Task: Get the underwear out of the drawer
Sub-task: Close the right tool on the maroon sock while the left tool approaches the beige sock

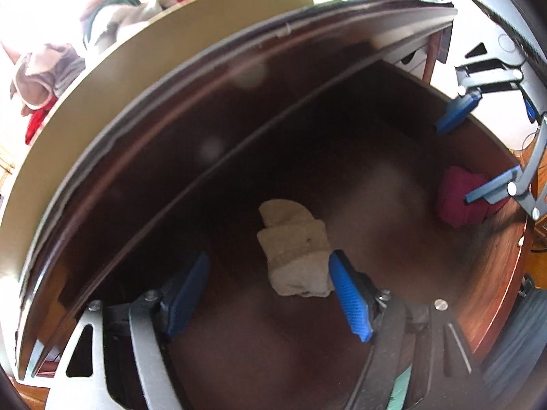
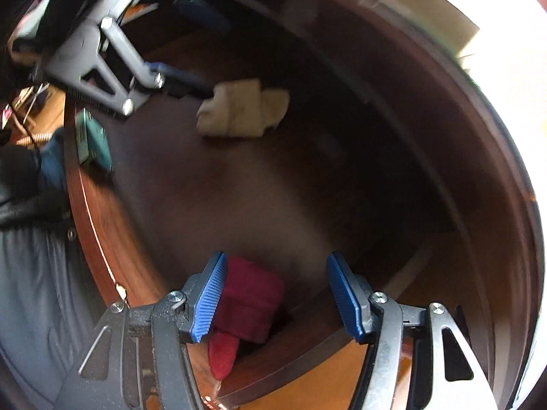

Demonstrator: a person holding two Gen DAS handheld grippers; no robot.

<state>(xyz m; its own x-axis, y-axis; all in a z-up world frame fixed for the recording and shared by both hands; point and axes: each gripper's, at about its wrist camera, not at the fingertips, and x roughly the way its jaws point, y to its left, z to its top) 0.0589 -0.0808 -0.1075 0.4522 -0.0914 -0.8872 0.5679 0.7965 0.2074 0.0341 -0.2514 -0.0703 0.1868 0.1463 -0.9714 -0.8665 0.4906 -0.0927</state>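
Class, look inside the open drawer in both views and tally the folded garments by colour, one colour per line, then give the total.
Cream folded garment: 1
Dark red folded garment: 1
Total in the drawer: 2

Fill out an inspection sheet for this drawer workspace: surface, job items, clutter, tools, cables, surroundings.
Surface: dark wooden drawer, open, floor mostly bare.
Job's things: cream folded garment mid-drawer; maroon folded garment near the drawer's corner.
Clutter: nothing else seen in the drawer.
Tools: left tool open, cream garment partly between its fingers, one pad at its edge; right tool open over the maroon garment, no grip.
Cables: thin wires outside the drawer, blurred.
Surroundings: pile of clothes behind a pale board.
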